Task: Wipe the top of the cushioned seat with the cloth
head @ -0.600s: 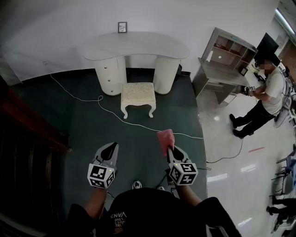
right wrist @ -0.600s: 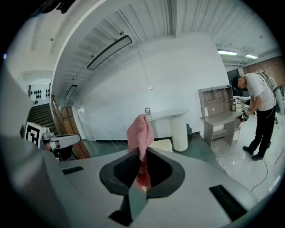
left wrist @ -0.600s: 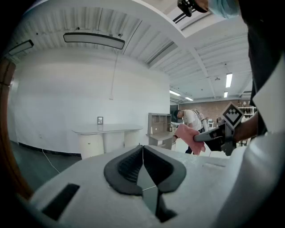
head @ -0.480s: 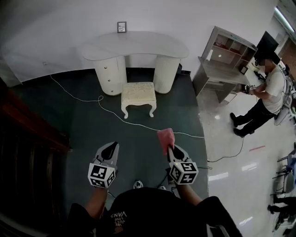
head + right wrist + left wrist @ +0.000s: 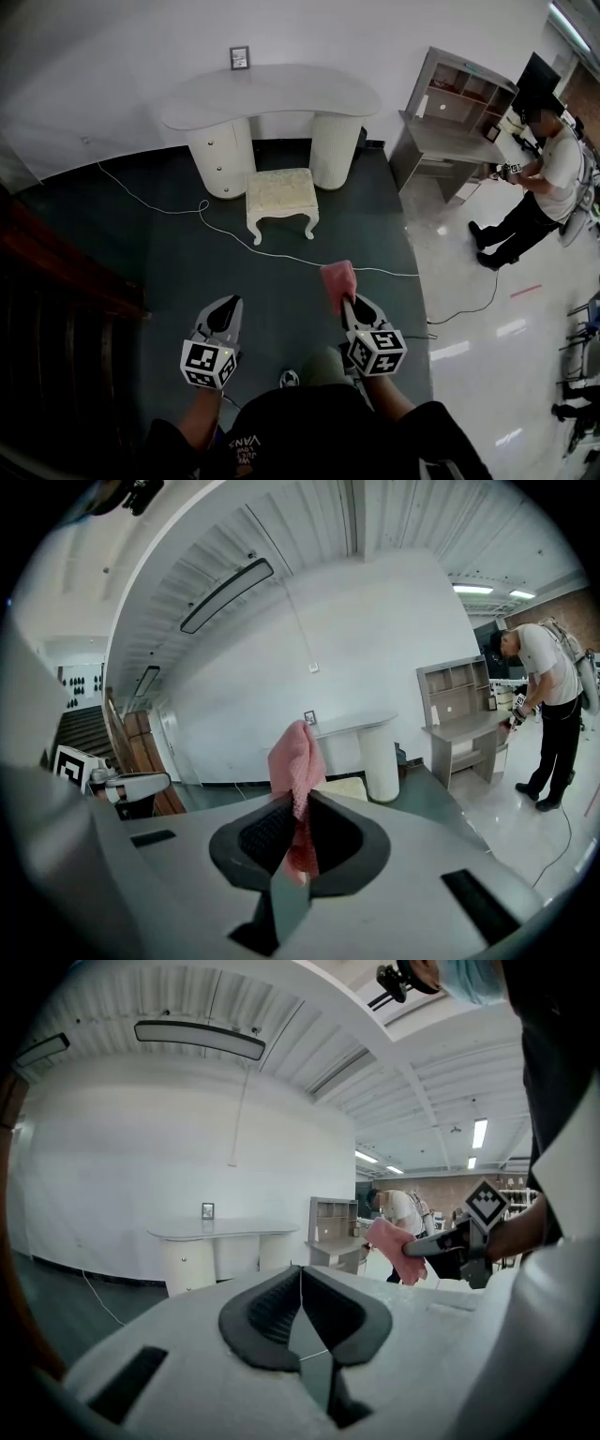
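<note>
1. The pink cloth [image 5: 337, 281] is pinched in the jaws of the right gripper [image 5: 345, 302]. It stands up above the jaw tips, and a little of it hangs down between them.
2. The cushioned seat [image 5: 280, 192] is a cream stool on curved legs. It stands on the dark green floor [image 5: 169, 272], well apart from both grippers and straight ahead of them. Its top is bare and the cloth is nowhere near it.
3. The left gripper [image 5: 228, 305] is held level with the right one, with a gap between the two. Its jaws are pressed together with nothing between them.
4. Just behind the seat, a pale kidney-shaped counter [image 5: 272, 94] stands against the white wall. A small frame [image 5: 240, 57] stands at its back edge.
5. A white cable [image 5: 272, 251] runs across the floor between the seat and the grippers.
6. To the right, a grey shelf desk [image 5: 450, 122] stands where the glossy light floor begins. A person [image 5: 544, 187] in a white top stands beside it.
</note>
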Demonstrator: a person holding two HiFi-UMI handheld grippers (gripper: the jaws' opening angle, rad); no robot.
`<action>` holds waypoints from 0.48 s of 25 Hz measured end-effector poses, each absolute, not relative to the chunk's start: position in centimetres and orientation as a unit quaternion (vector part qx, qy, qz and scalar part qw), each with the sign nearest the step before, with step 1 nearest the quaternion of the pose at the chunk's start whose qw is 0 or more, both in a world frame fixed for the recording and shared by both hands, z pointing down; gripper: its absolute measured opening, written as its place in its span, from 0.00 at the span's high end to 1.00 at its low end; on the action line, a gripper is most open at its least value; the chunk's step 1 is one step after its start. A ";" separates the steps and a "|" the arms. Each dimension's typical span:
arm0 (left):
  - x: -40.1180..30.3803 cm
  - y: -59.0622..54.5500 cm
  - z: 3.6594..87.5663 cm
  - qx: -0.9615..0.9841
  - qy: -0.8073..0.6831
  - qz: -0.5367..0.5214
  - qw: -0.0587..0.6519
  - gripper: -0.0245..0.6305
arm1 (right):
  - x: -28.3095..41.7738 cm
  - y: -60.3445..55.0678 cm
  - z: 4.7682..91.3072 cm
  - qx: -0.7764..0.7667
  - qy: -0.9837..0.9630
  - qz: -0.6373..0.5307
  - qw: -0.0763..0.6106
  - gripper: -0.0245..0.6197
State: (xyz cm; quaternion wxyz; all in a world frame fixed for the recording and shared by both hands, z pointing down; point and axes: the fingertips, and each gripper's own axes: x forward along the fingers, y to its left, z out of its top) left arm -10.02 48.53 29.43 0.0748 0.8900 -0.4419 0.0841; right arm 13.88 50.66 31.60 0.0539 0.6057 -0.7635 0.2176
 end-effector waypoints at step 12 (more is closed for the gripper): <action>-8.1 42.1 31.5 0.879 -0.458 0.093 0.098 0.93 | 15.7 43.4 33.7 0.586 -0.771 0.241 0.064 0.91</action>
